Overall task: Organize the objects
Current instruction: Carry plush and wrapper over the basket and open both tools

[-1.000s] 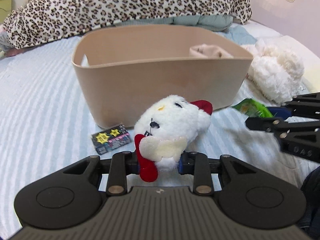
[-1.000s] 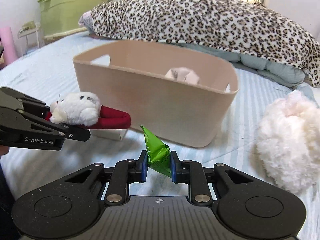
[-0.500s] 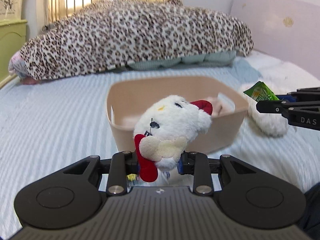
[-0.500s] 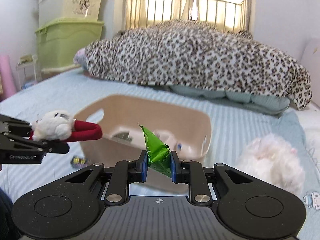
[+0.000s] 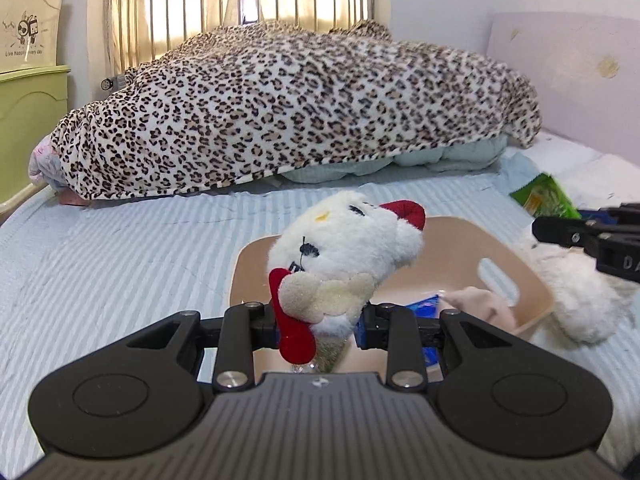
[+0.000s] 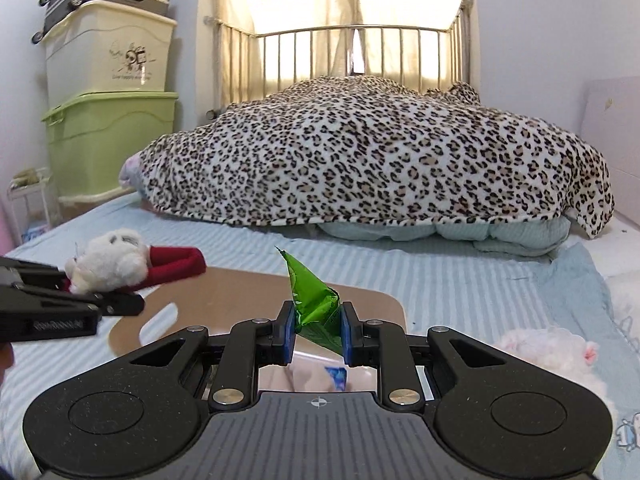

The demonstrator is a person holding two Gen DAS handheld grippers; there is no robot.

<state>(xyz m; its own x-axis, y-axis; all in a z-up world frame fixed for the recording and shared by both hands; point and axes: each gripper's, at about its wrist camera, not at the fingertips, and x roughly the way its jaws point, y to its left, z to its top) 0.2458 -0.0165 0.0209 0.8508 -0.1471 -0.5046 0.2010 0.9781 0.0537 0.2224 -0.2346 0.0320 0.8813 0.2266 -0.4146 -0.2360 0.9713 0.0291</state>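
Observation:
My left gripper is shut on a white plush toy with red trim and holds it above the beige basket. My right gripper is shut on a green snack packet, also above the basket. The plush toy in the left gripper shows at the left of the right wrist view. The packet shows at the right of the left wrist view. Inside the basket lie a pale cloth item and a blue packet.
The basket stands on a blue striped bed sheet. A leopard-print blanket is heaped at the back. A fluffy white plush lies right of the basket. Green and cream storage boxes stand at the left by the wall.
Both grippers have risen with their loads and moved over the basket. The basket now sits lower and smaller in both views, seen from above.

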